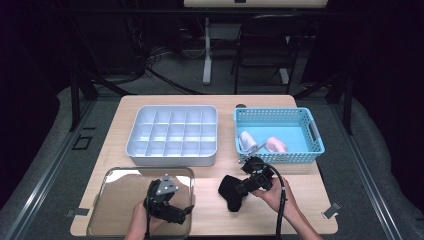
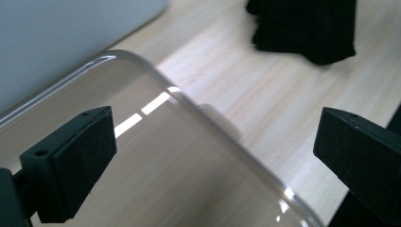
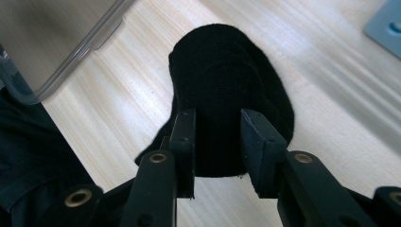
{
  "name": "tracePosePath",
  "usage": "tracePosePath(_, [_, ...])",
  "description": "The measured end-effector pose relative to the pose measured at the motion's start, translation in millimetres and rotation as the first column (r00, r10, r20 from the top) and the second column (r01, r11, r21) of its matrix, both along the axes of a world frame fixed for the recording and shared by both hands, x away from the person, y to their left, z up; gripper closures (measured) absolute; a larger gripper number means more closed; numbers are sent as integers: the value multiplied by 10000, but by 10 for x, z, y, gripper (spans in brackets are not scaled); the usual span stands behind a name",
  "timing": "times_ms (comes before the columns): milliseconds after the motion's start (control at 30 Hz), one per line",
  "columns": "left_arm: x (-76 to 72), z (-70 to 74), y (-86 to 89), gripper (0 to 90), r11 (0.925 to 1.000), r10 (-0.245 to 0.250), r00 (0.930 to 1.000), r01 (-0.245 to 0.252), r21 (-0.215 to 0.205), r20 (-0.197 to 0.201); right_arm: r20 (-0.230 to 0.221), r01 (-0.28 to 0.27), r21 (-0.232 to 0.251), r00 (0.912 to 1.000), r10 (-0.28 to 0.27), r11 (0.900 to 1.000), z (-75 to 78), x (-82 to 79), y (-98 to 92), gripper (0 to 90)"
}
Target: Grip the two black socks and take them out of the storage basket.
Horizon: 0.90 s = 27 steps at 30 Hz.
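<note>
Your right gripper is closed on the black sock, with both pads pressing the rolled fabric between them; the sock rests on the wooden table just in front of the blue basket and to the right of the clear lid. Your left gripper is spread wide with nothing between its pads, positioned over the corner of the clear lid, well apart from the sock.
</note>
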<state>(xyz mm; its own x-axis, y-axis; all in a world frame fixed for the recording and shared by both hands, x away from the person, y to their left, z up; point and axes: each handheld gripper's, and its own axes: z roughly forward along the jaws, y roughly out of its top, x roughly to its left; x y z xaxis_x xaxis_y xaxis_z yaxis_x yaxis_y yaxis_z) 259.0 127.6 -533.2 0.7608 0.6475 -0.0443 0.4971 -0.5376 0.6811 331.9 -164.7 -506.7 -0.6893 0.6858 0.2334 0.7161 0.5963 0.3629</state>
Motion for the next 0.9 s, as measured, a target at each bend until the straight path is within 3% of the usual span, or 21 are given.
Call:
tracePosePath(33, [-10,0,-57,2,9999,-122,9999,122,67,33,-4,168,246,9999,-168,9996,-10,-16,2,679])
tracePosePath(133, [-23,-12,-201,3,9995,-136,9999,134,285,56,-160,299,315,9994,-294,9991,-67,-41,0,689])
tracePosePath(300, [-51,-64,-452,7,9976,-486,9988,488,489,-45,-323,278,-118,9991,-281,9995,-176,-69,39,698])
tracePosePath(533, [-86,-112,-753,62,9939,-850,9964,849,706,-16,-419,638,53,9971,-636,9979,-214,-86,34,698])
tracePosePath(900, [-122,-205,-1037,257,9868,-1399,9902,1396,820,-18,-431,857,113,9954,-851,9963,-272,-48,-6,697])
